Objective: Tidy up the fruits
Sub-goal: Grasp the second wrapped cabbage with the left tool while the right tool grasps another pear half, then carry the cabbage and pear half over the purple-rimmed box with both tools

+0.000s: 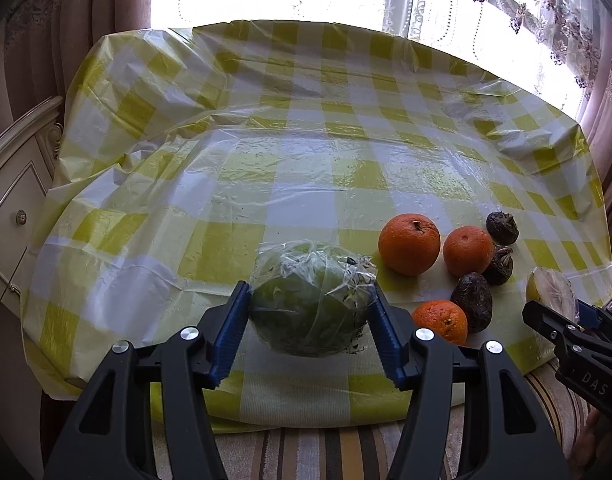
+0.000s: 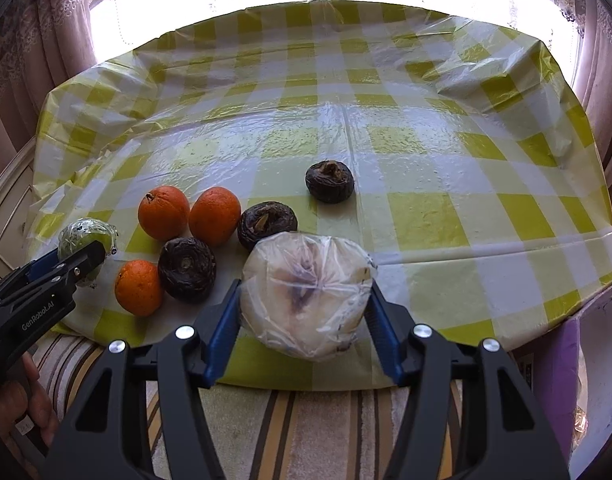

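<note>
A green fruit wrapped in clear film sits near the table's front edge, and my left gripper is shut on it, a blue pad against each side. My right gripper is shut on a pale film-wrapped fruit in the same way. Between the two lie three oranges and two dark wrinkled fruits. A third dark fruit lies alone, farther back.
The table wears a yellow-and-white checked plastic cloth with crumpled edges. A cream cabinet stands to the left, a purple box to the right. Striped fabric lies below the front edge. Curtained windows are behind.
</note>
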Tool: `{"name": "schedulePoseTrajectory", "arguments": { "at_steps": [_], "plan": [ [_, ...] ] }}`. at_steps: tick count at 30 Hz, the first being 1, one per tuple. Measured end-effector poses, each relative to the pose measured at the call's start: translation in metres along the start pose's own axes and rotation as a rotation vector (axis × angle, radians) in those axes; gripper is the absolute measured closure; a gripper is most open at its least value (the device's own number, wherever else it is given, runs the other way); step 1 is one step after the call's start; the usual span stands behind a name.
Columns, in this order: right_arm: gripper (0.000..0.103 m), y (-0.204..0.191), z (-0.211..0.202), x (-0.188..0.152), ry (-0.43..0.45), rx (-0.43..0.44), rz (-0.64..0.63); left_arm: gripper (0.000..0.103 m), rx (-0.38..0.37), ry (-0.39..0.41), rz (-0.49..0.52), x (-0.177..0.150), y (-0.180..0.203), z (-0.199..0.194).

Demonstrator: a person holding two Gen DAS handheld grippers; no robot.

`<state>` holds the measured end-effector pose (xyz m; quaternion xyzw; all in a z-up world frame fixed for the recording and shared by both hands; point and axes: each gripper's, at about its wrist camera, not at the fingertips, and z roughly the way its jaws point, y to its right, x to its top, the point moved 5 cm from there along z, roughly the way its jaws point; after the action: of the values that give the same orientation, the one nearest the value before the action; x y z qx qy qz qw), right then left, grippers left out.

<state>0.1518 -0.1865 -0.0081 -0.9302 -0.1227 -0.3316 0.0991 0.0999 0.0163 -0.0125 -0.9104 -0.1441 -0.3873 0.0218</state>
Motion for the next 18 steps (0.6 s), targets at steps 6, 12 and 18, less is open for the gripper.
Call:
{"name": "schedulePoseTrajectory", "arguments": {
  "at_steps": [6, 12, 18],
  "plan": [
    [0.044, 0.011, -0.014, -0.003, 0.015, 0.013, 0.025, 0.046, 0.000, 0.026, 0.026, 0.002, 0.008, -0.015],
    [0.044, 0.023, -0.028, -0.009, 0.030, 0.014, 0.046, 0.046, -0.017, 0.036, 0.053, 0.001, 0.022, -0.026],
    [0.044, 0.035, -0.039, -0.012, 0.042, 0.019, 0.067, 0.046, -0.042, 0.042, 0.092, -0.001, 0.045, -0.035]
  ]
}}
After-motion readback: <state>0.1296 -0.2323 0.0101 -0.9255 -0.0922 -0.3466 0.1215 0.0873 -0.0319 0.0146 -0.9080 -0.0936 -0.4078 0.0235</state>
